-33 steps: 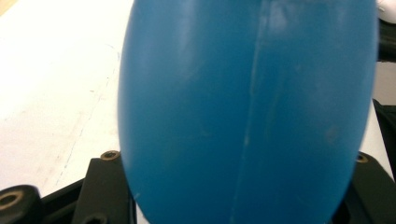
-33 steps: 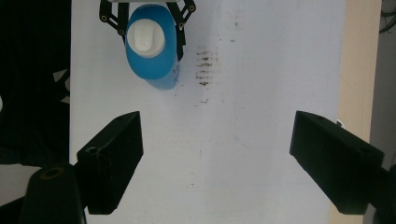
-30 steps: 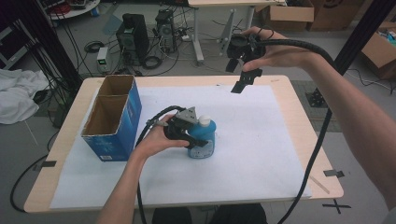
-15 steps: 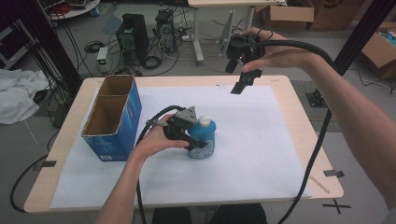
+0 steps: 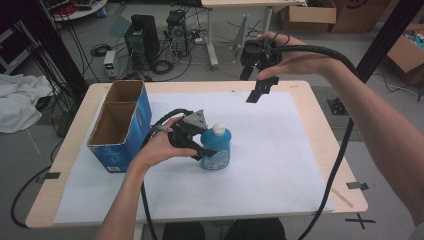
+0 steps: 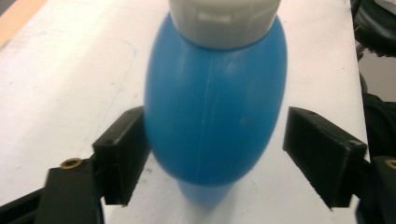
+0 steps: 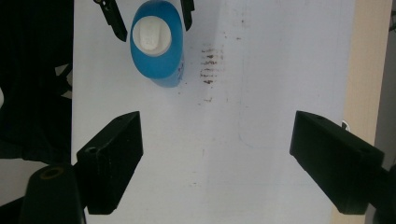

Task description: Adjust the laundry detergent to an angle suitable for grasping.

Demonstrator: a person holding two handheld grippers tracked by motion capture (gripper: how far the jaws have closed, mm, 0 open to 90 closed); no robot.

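Note:
A blue bottle with a white cap stands upright on the white sheet near the table's middle. My left gripper is at its left side, one black jaw on each side of the bottle's body. The jaws have just been opening; in the left gripper view the left pad sits at the bottle's edge and the right pad stands off it. My right gripper hangs open high over the far edge of the table, pointing down. Its view looks down on the bottle, with nothing between its jaws.
An open blue cardboard box stands at the left of the table, close to my left hand. A white paper sheet covers most of the wooden tabletop. Cables, computers and boxes lie on the floor beyond the far edge.
The left gripper's jaws have spread apart off the bottle and the hand has lifted a little, so the white cap now shows. The right gripper has kept still.

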